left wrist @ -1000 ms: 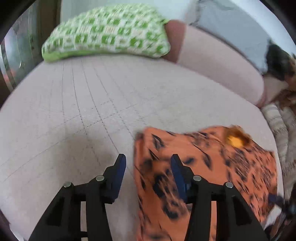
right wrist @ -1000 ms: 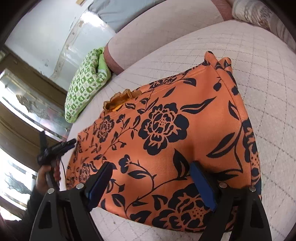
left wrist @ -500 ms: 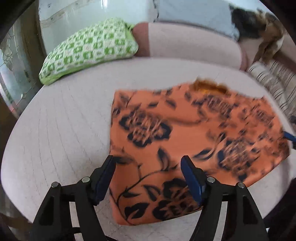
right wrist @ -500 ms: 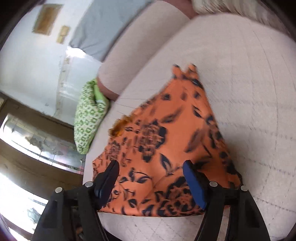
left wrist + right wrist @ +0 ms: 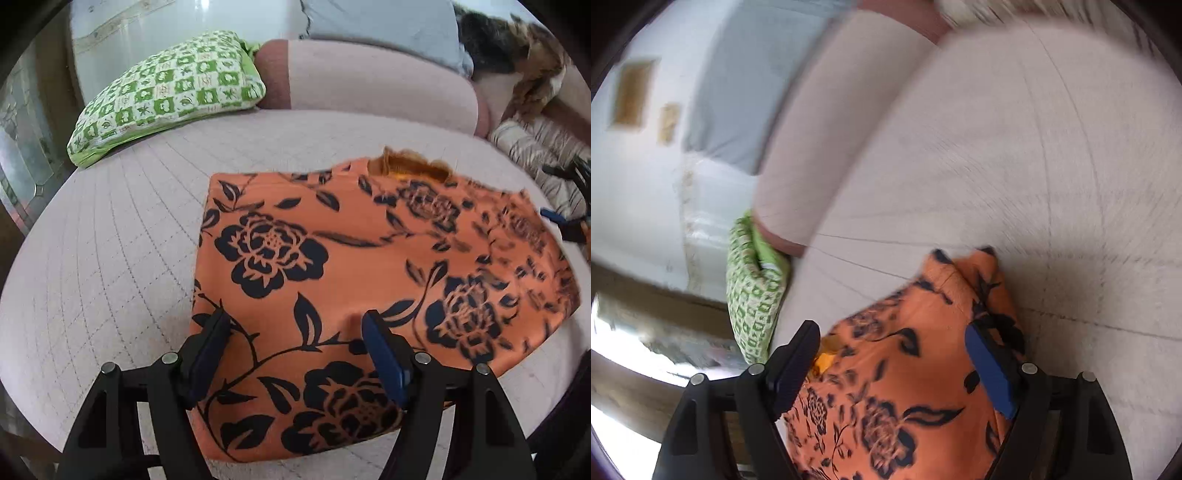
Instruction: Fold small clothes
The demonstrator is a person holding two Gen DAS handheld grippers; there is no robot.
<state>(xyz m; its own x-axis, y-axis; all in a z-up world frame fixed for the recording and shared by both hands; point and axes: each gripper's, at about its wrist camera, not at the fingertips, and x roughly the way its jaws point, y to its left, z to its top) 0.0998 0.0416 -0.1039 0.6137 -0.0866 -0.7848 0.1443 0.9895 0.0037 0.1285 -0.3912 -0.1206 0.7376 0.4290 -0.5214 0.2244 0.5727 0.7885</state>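
Note:
An orange garment with black flower print (image 5: 354,266) lies folded flat on the pale quilted sofa seat (image 5: 110,251). My left gripper (image 5: 295,325) is open and empty, hovering over the garment's near left part. In the right wrist view the same garment (image 5: 908,373) fills the lower middle, blurred. My right gripper (image 5: 890,339) is open and empty above its far end. The right gripper's blue fingertip also shows at the far right of the left wrist view (image 5: 554,216).
A green and white checked cushion (image 5: 170,92) leans at the back left of the seat. The pink sofa back (image 5: 376,81) runs behind, with a grey cloth (image 5: 376,26) over it. A striped cushion (image 5: 539,155) sits at the right.
My left gripper has swung right and back so the whole garment is in view. My right gripper has pulled back and tilted, leaving the garment lower in its view. Both stay open.

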